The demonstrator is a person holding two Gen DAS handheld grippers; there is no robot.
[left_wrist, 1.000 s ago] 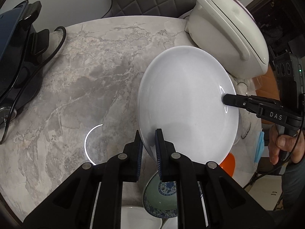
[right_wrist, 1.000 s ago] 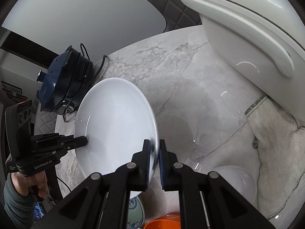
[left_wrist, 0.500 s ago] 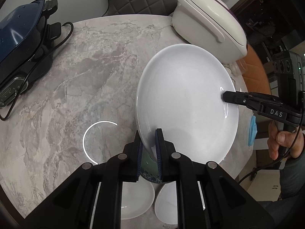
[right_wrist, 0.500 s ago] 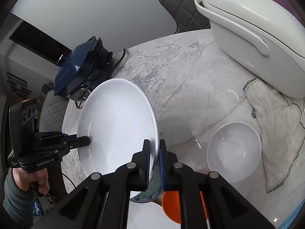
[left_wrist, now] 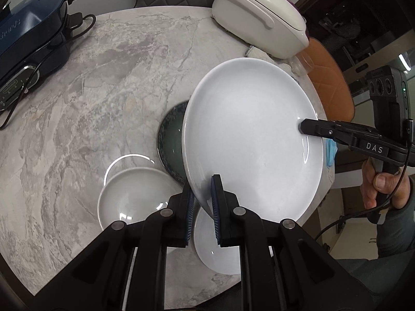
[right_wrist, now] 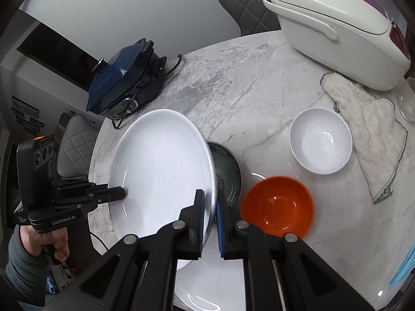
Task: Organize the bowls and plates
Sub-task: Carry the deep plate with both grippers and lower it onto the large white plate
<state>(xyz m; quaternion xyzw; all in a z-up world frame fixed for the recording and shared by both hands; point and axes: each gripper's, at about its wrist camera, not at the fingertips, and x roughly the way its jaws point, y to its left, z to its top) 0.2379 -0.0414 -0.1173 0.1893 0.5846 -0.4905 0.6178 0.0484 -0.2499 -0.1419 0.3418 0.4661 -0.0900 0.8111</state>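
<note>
- Large white plate (left_wrist: pixel 249 140): being carried tilted above the surface (left_wrist: pixel 109 77), now hanging over the dark green bowl (left_wrist: pixel 171 145) rather than beside the white cooker (left_wrist: pixel 259 18) as a second ago.
- Left gripper (left_wrist: pixel 203 207): jaws closed on the plate's near rim.
- Right gripper (right_wrist: pixel 209 220): jaws closed on the opposite rim.
- Newly in view beneath: white bowl (left_wrist: pixel 135 197), a second white plate (left_wrist: pixel 215 246), an orange bowl (right_wrist: pixel 277 204), another white bowl (right_wrist: pixel 320 140).
- Judgement: the plate is probably nearing the second white plate for stacking; not yet set down.
</note>
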